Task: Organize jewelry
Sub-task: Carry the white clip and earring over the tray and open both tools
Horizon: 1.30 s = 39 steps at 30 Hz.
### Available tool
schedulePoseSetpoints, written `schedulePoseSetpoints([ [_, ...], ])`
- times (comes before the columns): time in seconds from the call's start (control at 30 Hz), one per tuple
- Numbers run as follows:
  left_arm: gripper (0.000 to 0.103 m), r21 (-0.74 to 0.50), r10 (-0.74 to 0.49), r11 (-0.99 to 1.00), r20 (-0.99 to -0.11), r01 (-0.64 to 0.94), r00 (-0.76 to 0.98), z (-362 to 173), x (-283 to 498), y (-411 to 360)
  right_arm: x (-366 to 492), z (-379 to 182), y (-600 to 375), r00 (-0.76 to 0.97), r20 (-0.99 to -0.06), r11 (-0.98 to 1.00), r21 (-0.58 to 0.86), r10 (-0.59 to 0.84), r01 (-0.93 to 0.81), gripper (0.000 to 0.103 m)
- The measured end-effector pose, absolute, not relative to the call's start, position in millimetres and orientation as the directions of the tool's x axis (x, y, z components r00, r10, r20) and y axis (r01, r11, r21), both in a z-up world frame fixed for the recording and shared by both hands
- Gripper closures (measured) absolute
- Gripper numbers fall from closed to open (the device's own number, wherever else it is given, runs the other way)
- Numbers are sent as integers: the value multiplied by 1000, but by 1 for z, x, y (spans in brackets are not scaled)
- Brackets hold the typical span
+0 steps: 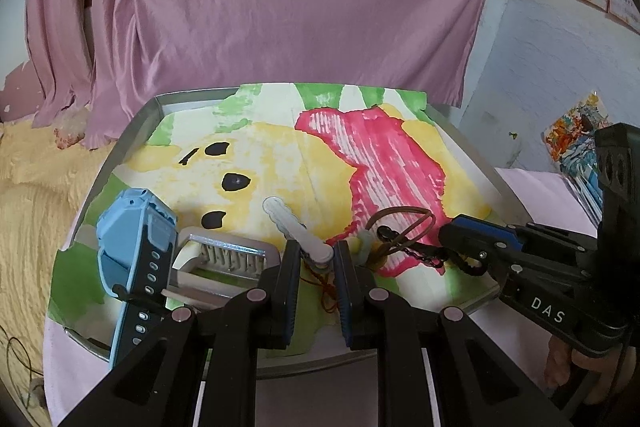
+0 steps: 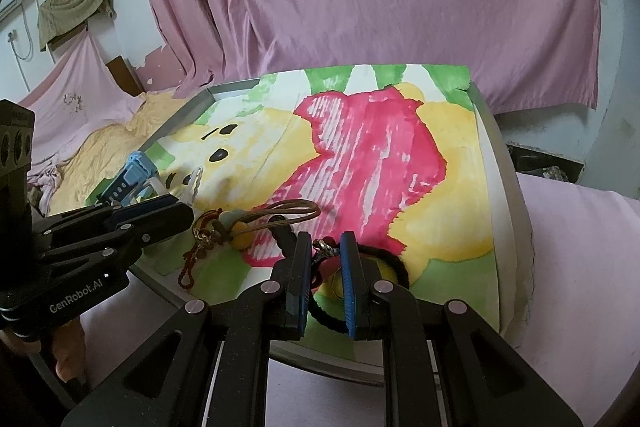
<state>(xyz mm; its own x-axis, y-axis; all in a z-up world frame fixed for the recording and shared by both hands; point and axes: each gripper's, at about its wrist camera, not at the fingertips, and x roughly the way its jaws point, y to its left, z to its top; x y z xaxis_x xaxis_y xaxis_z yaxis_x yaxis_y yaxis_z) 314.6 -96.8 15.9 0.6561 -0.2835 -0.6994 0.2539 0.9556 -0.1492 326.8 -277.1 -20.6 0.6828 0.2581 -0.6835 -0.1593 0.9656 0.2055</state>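
Observation:
A metal tray [image 1: 120, 155] [image 2: 505, 187] lined with a painted bear picture holds the jewelry. My left gripper [image 1: 318, 259] is shut on the near end of a white scalloped hair clip [image 1: 288, 223] [image 2: 195, 183]. To its left lie a blue watch [image 1: 132, 247] [image 2: 134, 171] and a silver comb clip [image 1: 232, 255]. My right gripper [image 2: 325, 259] stands narrowly open, straddling the metal clasp [image 2: 326, 247] of a black cord bracelet [image 2: 390, 259] [image 1: 424, 253] that loops under its fingers. A brown cord pendant [image 1: 404, 223] [image 2: 280, 209] with beads lies between the two grippers.
Pink cloth [image 2: 572, 267] covers the surface under the tray. A pink curtain [image 1: 280, 7] hangs behind. A yellow blanket [image 1: 36, 195] lies to the left and colourful books [image 1: 576, 135] to the right. A hand [image 1: 560, 363] holds the right gripper's handle.

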Motion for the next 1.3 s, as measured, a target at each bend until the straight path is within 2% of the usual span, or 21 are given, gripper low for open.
schedulePoseSetpoints([
  [0.1,87,-146,-281,956,-699,254,657,16,314,-97,327,-21,-278,683,-683,966,207,257,-156,87],
  [0.23,87,-147,-282,956,-697,254,659,16,314,-96,326,-23,-282,687,-683,967,211,249,-142,77],
  [0.4,87,-149,-281,957,-695,250,662,17,314,-96,323,-22,-285,700,-672,968,213,242,-130,75],
  [0.5,86,-151,-281,957,-690,247,667,18,313,-95,320,-19,-288,713,-662,970,212,231,-118,66],
  [0.67,86,-138,-271,960,-686,244,676,19,311,-95,315,-16,-291,735,-645,974,202,208,-99,64],
  [0.73,84,-139,-272,959,-681,245,679,20,310,-94,313,-14,-293,744,-638,976,199,200,-91,57],
  [0.8,79,-146,-282,957,-673,251,683,22,307,-94,310,-12,-295,757,-626,977,197,187,-79,54],
  [0.93,61,-139,-277,959,-653,248,705,26,303,-94,305,-8,-298,775,-609,979,194,170,-62,52],
  [1.0,60,-144,-280,958,-642,246,714,29,301,-92,303,-6,-299,784,-600,980,192,160,-53,51],
  [1.1,59,-148,-277,960,-626,238,729,32,298,-90,297,-3,-302,802,-580,981,188,146,-42,42],
  [1.13,55,-146,-272,961,-622,233,734,34,296,-89,296,-2,-301,806,-575,982,186,142,-40,38],
  [1.23,39,-148,-260,966,-597,214,759,39,290,-84,292,2,-302,824,-552,983,180,129,-33,34],
  [1.3,33,-150,-245,969,-579,194,777,42,287,-79,289,4,-303,833,-539,983,180,125,-32,27],
])
